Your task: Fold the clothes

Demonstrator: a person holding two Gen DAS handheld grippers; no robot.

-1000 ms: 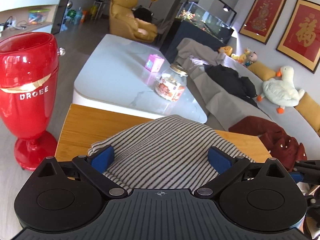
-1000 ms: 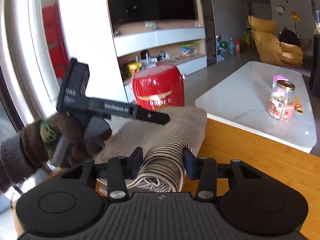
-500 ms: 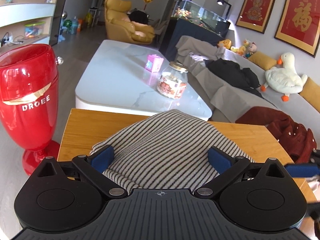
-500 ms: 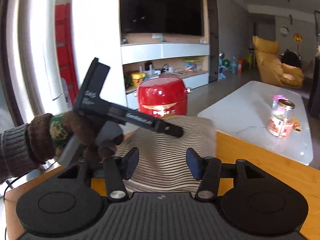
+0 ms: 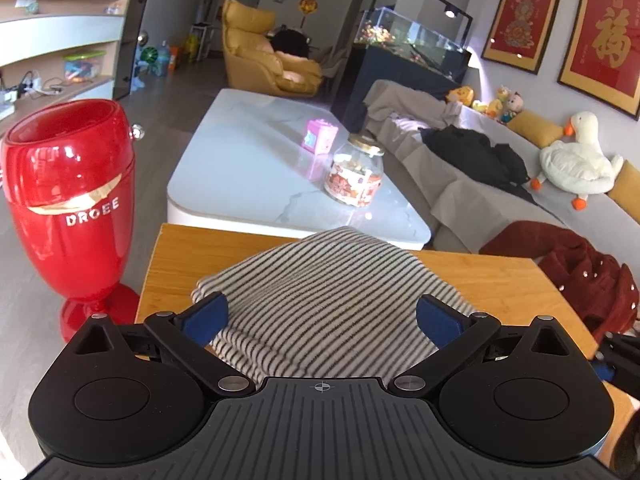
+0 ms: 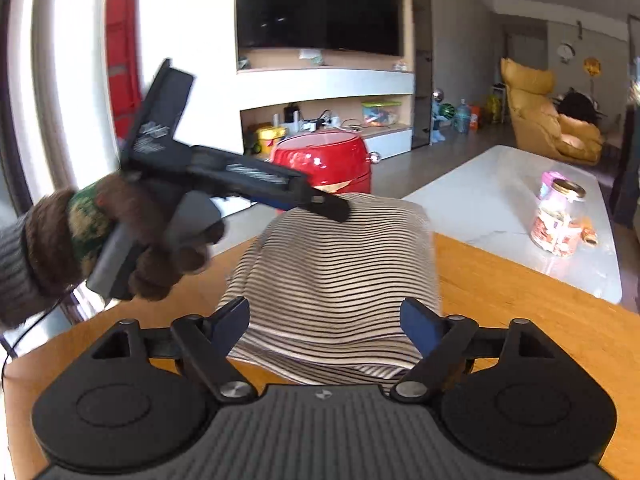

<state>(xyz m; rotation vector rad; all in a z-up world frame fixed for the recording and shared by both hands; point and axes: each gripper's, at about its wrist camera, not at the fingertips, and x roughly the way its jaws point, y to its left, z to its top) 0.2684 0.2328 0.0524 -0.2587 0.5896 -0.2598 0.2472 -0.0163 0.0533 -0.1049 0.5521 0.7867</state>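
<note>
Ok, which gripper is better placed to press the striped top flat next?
Left, probably. The left gripper hangs open over the folded striped top on the wooden table; the right gripper sits at its near edge, jaws opening, pads off the cloth.

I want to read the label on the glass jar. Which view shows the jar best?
The left wrist view: the glass jar stands near centre, sharp on the white table. In the right wrist view it sits at the right side, blurred.
</note>
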